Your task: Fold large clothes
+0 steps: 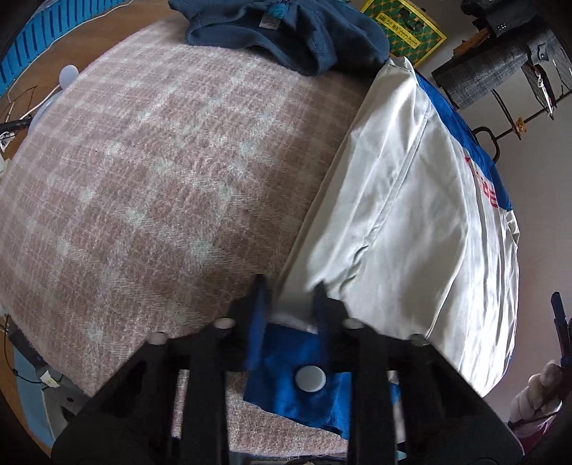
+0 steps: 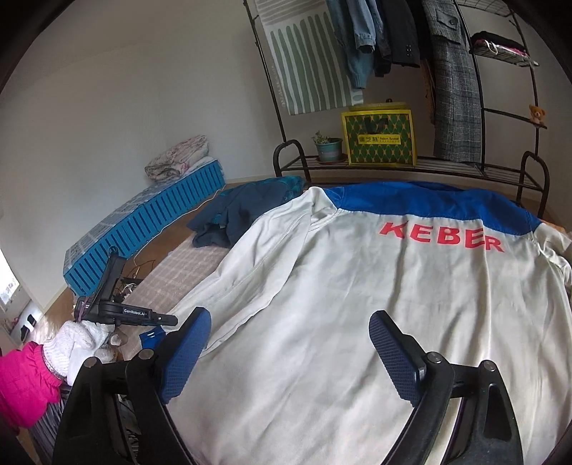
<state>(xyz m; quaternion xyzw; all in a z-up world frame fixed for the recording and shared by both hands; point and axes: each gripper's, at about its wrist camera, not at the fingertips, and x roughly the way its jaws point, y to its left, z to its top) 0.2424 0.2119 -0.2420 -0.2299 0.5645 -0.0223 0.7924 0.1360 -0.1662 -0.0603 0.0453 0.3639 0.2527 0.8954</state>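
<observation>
A pink-and-white checked woollen blanket (image 1: 143, 179) covers the surface, and on it the white jacket with a blue yoke and red lettering (image 2: 357, 304) lies spread back-up. Nearest, the left claw (image 1: 289, 282) has closed on the sleeve end where the white cloth meets its blue snap-button cuff (image 1: 307, 390). The right claw (image 2: 289, 336) hangs open over the jacket's back, touching nothing. Folding well probably means carrying the sleeve flat across the back while the right claw pins the hem. Farther off lie a crumpled dark blue garment (image 1: 286, 32) and a black metal rack (image 2: 411, 168).
</observation>
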